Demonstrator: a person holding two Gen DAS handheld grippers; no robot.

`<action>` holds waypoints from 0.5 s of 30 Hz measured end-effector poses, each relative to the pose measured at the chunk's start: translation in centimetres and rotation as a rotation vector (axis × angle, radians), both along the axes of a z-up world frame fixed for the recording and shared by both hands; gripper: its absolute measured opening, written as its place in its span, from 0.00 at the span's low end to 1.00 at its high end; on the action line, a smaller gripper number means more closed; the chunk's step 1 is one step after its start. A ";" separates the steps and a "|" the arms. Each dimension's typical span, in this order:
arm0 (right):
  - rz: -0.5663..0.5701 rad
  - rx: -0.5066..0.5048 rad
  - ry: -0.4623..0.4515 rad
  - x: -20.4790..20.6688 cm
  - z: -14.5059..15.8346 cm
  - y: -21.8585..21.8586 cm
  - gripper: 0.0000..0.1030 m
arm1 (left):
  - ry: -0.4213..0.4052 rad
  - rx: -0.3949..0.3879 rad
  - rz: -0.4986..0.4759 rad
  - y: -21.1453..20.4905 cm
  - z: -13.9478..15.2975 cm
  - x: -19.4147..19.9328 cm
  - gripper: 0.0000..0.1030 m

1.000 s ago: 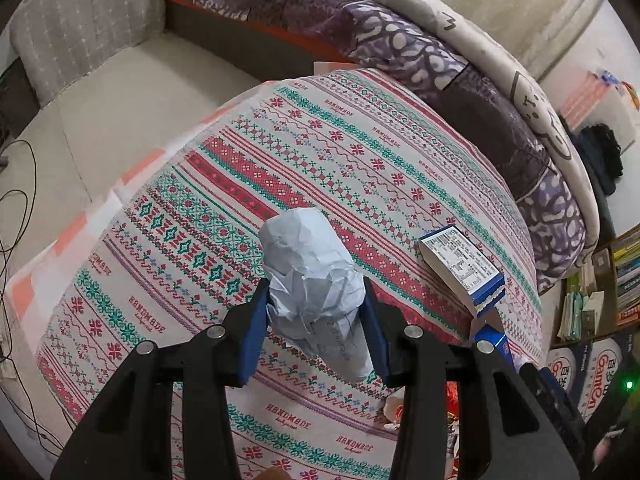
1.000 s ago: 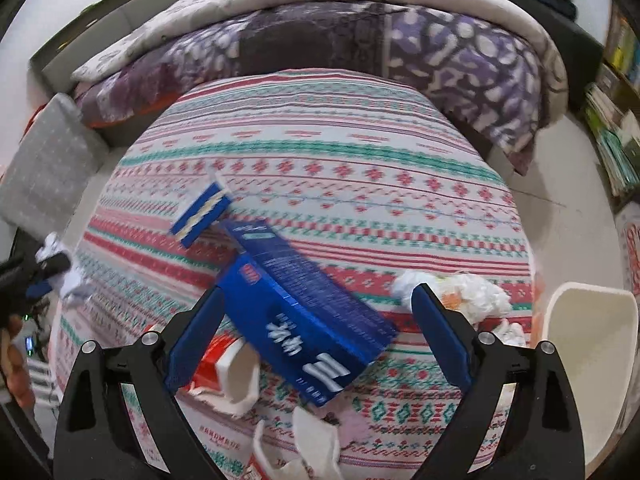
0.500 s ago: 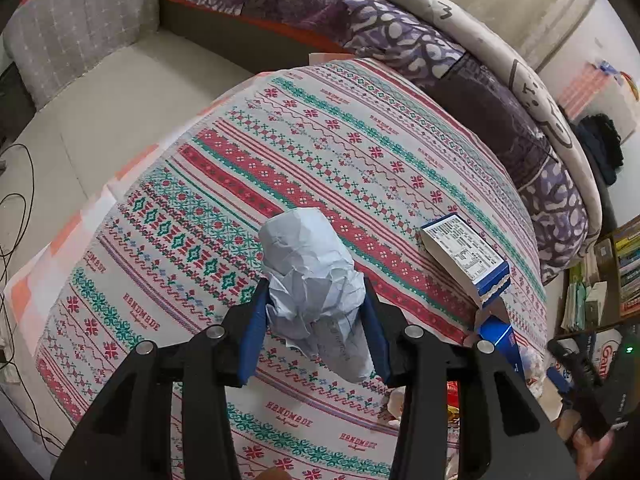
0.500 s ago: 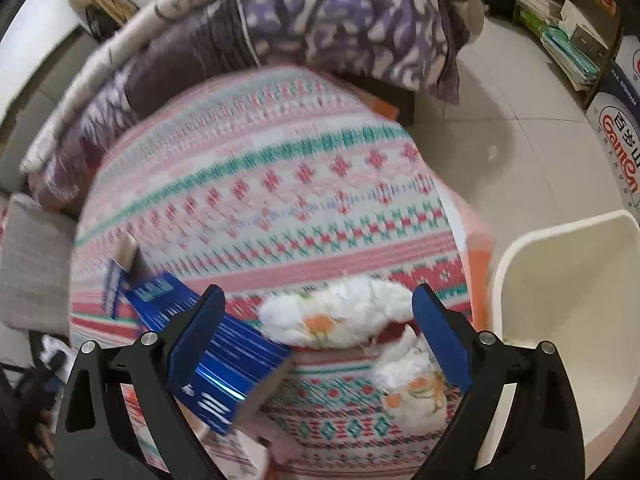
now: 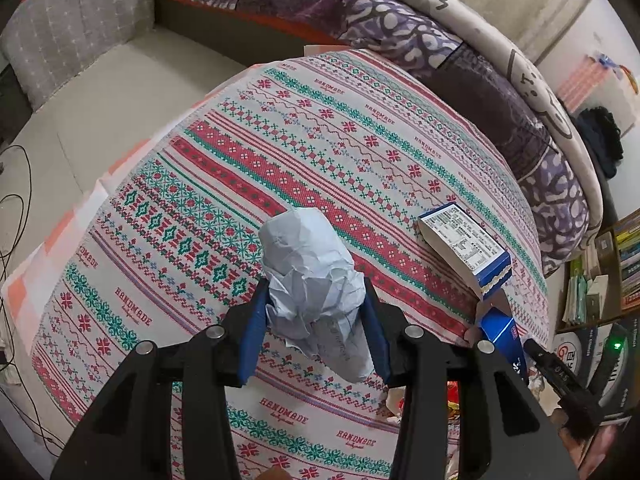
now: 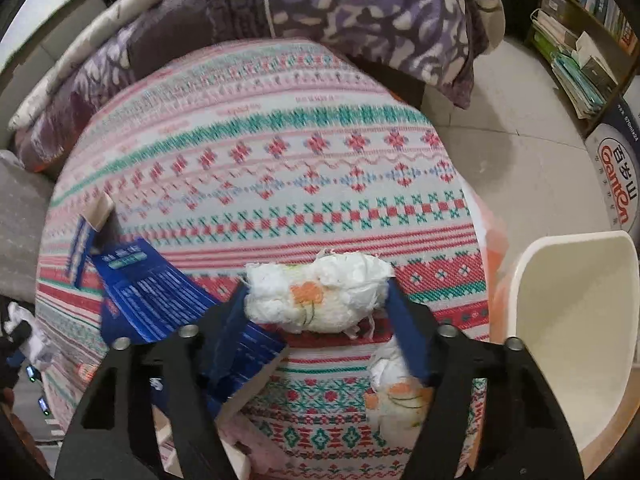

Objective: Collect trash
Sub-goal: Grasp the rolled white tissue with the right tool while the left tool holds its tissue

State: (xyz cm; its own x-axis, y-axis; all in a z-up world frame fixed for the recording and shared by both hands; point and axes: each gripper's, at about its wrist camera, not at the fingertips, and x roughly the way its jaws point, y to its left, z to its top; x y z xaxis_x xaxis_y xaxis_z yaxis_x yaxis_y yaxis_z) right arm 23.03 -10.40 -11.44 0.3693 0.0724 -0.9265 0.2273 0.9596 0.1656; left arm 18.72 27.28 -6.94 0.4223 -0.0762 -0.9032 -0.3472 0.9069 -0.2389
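Note:
My left gripper (image 5: pixel 314 312) is shut on a crumpled grey-white paper wad (image 5: pixel 310 276), held above the patterned tablecloth (image 5: pixel 280 152). My right gripper (image 6: pixel 316 300) is open, its blue pads on either side of a crumpled white tissue with orange print (image 6: pixel 316 296) that lies on the cloth. A second such tissue (image 6: pixel 394 394) lies under the right finger. A blue carton (image 6: pixel 160 300) lies left of the tissue. A cream trash bin (image 6: pixel 576 320) stands at the table's right edge.
A small blue-and-white box (image 5: pixel 464 244) lies on the cloth's right side, and shows at the left in the right wrist view (image 6: pixel 86 236). A quilt-covered sofa (image 6: pixel 320 4) runs behind the table. Bookshelves (image 6: pixel 580 40) and a printed barrel (image 6: pixel 618 176) stand right.
My right gripper swung right from the blue carton and came down around the white tissue, the jaws narrowing on it. My left gripper kept hold of the paper wad and barely moved.

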 end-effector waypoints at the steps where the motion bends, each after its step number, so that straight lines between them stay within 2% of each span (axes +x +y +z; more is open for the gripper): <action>1: 0.004 0.017 -0.016 0.0 0.3 0.0 0.52 | 0.000 0.000 0.001 0.0 0.0 0.0 0.43; 2: 0.008 0.031 -0.034 -0.1 0.7 0.1 0.49 | -0.001 0.000 0.001 0.0 0.0 0.0 0.43; 9: 0.006 0.078 -0.145 -0.9 3.6 0.5 0.48 | -0.042 -0.004 0.001 -0.8 1.1 -0.1 0.43; 15: 0.032 0.066 -0.249 -2.0 6.1 1.3 0.48 | -0.090 0.018 -0.015 -2.4 2.6 -0.3 0.43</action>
State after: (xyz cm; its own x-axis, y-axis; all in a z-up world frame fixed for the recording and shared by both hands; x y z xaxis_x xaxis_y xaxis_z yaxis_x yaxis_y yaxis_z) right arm 20.99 -9.15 -5.35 0.5817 0.1447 -0.8005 0.1418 0.9510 0.2749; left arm 18.42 24.88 -4.39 0.5009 -0.0670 -0.8629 -0.3111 0.9164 -0.2518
